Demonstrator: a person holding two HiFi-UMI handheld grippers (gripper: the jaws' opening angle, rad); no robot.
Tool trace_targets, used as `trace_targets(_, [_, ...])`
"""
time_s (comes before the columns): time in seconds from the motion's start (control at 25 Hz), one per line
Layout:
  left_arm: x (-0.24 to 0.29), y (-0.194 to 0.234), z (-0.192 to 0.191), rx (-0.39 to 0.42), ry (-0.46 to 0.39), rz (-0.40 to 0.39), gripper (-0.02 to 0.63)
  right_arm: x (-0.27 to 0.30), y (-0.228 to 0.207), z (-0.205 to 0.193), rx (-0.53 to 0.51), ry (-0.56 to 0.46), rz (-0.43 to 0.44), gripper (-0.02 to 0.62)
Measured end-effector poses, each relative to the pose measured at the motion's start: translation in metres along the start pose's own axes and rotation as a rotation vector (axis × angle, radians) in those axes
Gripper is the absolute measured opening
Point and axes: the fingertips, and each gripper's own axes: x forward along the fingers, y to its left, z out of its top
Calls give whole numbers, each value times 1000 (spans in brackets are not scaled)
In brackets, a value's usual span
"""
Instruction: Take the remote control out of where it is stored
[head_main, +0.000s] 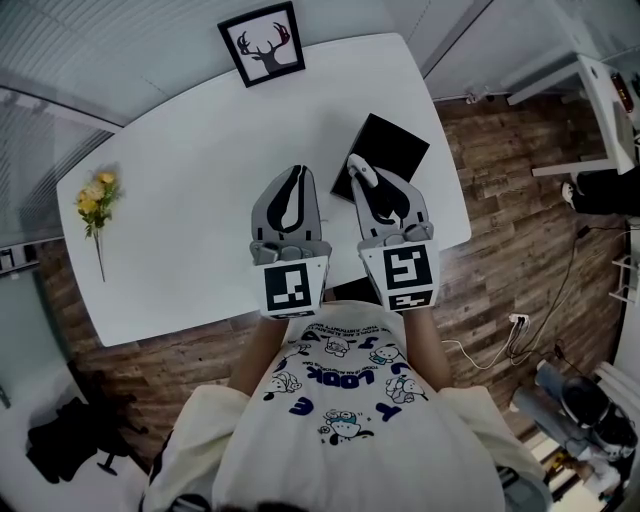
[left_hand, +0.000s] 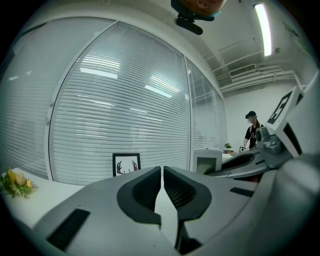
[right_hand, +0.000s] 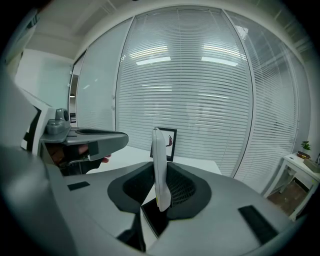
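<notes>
My right gripper is shut on a slim white remote control, which it holds edge-on and upright between its pads. In the right gripper view the remote stands above a black box. That flat black box lies on the white table at its right side, just beyond the right gripper. To the left, my left gripper hovers over the table with its jaws together and nothing between them. In the left gripper view the remote stands to the right.
A framed deer picture leans at the table's far edge before window blinds. Yellow flowers lie at the left end. Wooden floor and a white desk are to the right. A person stands far off.
</notes>
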Motion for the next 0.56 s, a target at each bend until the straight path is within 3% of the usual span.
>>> trace_targets(0.56, [-4,-5,7,-14,-21,2,29,-3,-1,3,19,-14,2,91])
